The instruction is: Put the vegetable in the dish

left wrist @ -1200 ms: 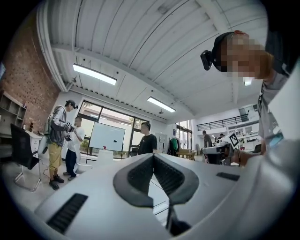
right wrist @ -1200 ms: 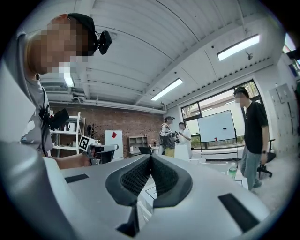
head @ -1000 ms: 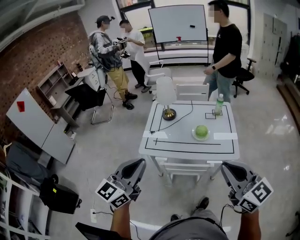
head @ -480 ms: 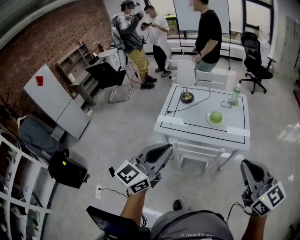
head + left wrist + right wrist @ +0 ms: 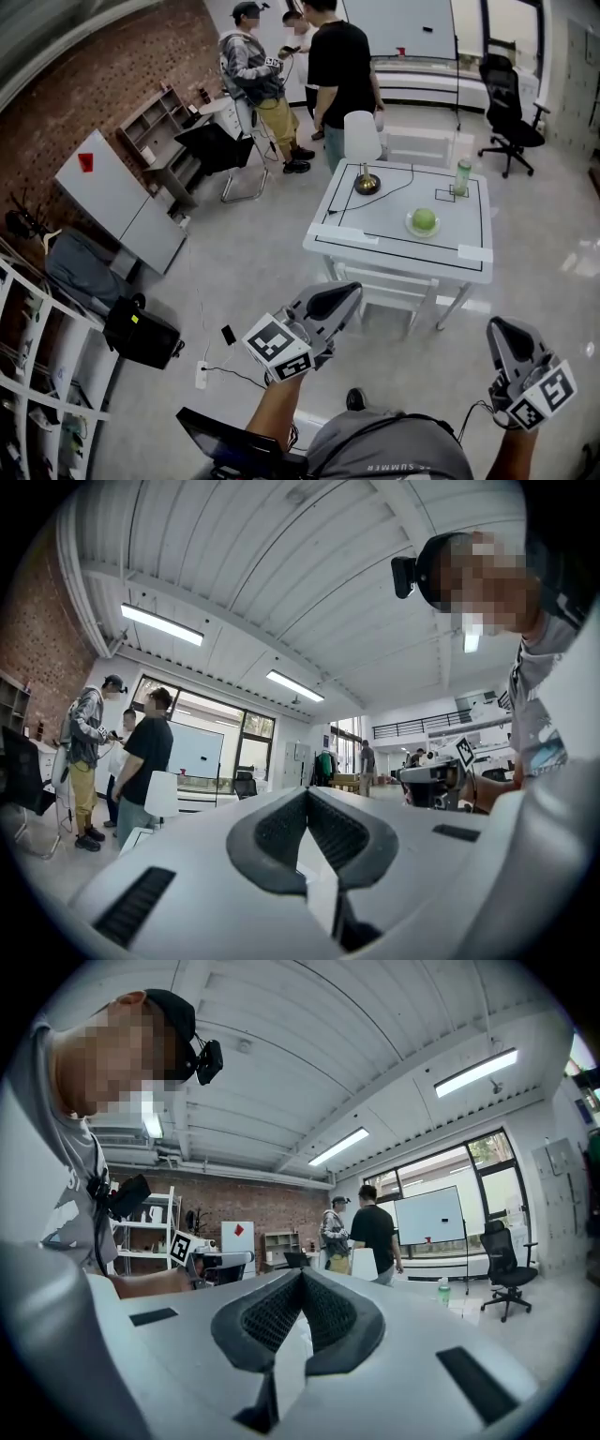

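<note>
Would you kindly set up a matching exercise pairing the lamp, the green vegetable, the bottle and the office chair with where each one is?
Things:
1. white-shaded table lamp with brass base
2. round green vegetable
3. greenish plastic bottle
4. black office chair

Places:
A. on the floor beyond the table
B. on the white dish
C. far right corner of the white table
D. far left part of the table

Pairs: 1-D, 2-B, 3-C, 4-A.

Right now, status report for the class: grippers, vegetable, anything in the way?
Left gripper and right gripper shut, empty, short of the table. Green vegetable on the dish. White chair at the table's near side.
</note>
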A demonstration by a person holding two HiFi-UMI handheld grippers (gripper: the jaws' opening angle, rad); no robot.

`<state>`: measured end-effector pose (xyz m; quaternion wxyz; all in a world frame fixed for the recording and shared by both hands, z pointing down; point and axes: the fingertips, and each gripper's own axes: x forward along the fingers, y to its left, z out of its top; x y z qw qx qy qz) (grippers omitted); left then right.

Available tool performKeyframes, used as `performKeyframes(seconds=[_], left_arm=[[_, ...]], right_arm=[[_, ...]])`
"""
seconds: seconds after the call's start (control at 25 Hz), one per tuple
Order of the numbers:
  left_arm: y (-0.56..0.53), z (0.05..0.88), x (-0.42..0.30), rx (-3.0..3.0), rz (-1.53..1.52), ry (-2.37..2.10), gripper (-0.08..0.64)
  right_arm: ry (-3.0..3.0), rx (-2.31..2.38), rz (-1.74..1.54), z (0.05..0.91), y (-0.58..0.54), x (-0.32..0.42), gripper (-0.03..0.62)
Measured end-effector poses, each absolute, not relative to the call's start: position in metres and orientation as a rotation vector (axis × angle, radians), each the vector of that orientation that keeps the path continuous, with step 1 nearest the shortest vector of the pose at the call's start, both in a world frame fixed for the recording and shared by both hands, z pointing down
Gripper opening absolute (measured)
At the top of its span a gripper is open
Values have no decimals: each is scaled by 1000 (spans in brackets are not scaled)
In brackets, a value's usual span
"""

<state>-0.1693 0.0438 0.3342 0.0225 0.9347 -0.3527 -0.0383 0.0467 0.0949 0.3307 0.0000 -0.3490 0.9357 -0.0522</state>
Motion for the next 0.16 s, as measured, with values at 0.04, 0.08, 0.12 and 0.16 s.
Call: performKeyframes(seconds=[0.04,0.08,0.12,0.16], left_arm=[[46,333,-166,2893,-121,-1093,6],[48,333,-163,2893,-121,-1093,6],[50,333,-159,2894,-121,-1092,6],[52,332,-156,2894,-120,-1090,6]], right_arm=[[2940,-1097,-164,331,97,50,5],[2941,-1099,-164,330,99,52,5],[2942,-1100,-165,330,101,55,5],[2943,-1102,-165,330,103,58,5]])
